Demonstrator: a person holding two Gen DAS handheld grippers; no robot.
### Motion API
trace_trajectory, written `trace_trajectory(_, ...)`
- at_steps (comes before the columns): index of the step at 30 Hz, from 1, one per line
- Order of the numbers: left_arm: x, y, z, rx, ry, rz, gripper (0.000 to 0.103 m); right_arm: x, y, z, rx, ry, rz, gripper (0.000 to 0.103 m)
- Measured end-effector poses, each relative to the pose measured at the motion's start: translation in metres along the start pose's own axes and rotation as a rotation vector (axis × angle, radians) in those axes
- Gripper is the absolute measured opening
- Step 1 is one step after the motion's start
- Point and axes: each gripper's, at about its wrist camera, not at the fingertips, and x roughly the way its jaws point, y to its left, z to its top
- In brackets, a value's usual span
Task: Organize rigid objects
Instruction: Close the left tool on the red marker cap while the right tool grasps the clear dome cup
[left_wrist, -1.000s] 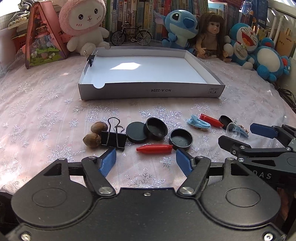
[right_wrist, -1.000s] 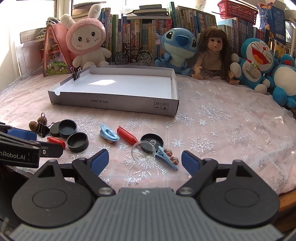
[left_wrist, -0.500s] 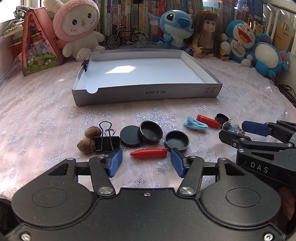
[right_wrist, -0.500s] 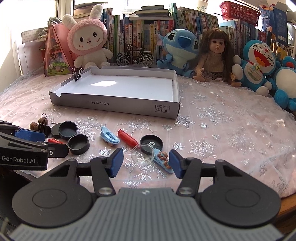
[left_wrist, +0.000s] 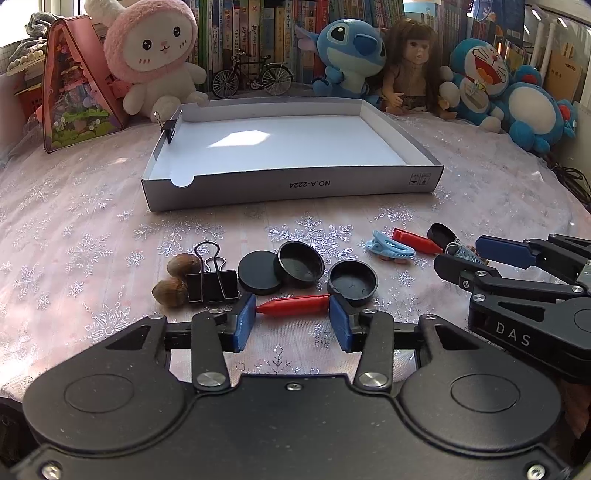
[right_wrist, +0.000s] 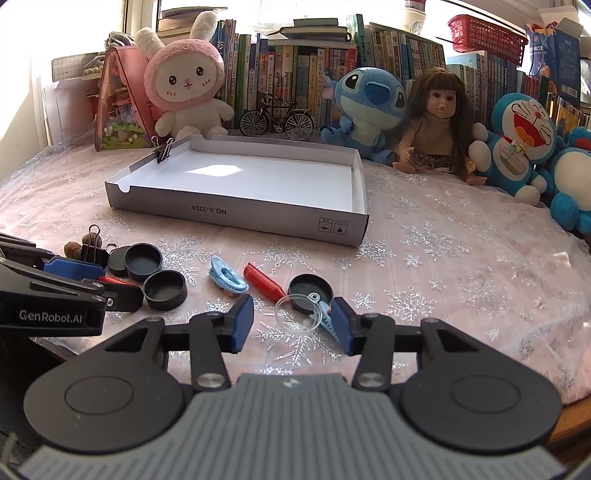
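Both grippers are parked low over the snowflake tablecloth (left_wrist: 92, 206) on the counter, with the little stuff scattered in a row in front of them. Left gripper (left_wrist: 292, 318): jaws are closing around the red crayon (left_wrist: 293, 305), which lies sideways right between the blue pads (left_wrist: 244, 322), and both ends look like they're touching or just about touching, can't quite call it clamped yet. Just past it, at 12 o'clock, sit three black caps (left_wrist: 295, 260), with a black binder clip (left_wrist: 211, 282) and two nuts (left_wrist: 173, 282) off at 10 o'clock. Right gripper (right_wrist: 292, 318): jaws also closing, with the clear round lens (right_wrist: 298, 314) between them, leaning on a blue hair clip (right_wrist: 327, 316) that's right against the right pad; the left pad isn't touching anything. A fourth black cap (right_wrist: 309, 293) is just behind the lens, a second red crayon (right_wrist: 264, 283) and another blue hair clip (right_wrist: 227, 280) at 11 o'clock. The white cardboard box lid (left_wrist: 291, 182) sits farther back at 12 o'clock, with a small binder clip (left_wrist: 168, 125) on its left wall.
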Motion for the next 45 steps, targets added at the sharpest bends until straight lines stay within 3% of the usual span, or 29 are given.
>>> trace_trajectory(11,-0.001,0.004,0.001,-0.01,-0.001,0.0,0.042,-0.005,0.007,0.0,-0.037,-0.004,0.023,0.045)
trace_trajectory(31,0.0,0.006,0.002,-0.017,-0.003,0.004,0.042,0.011,-0.014,0.001,0.105,0.049,0.053,0.047)
trace_trajectory(33,0.0,0.006,0.002,-0.016,-0.004,0.004,0.042,0.013,-0.014,0.001,0.111,0.053,0.05,0.043)
trace_trajectory(34,0.0,0.006,0.003,-0.016,-0.006,0.003,0.042,0.013,-0.014,0.001,0.113,0.054,0.049,0.036)
trace_trajectory(45,-0.017,0.018,0.024,-0.021,-0.094,-0.005,0.042,0.005,-0.008,0.016,0.051,0.009,0.029,0.034)
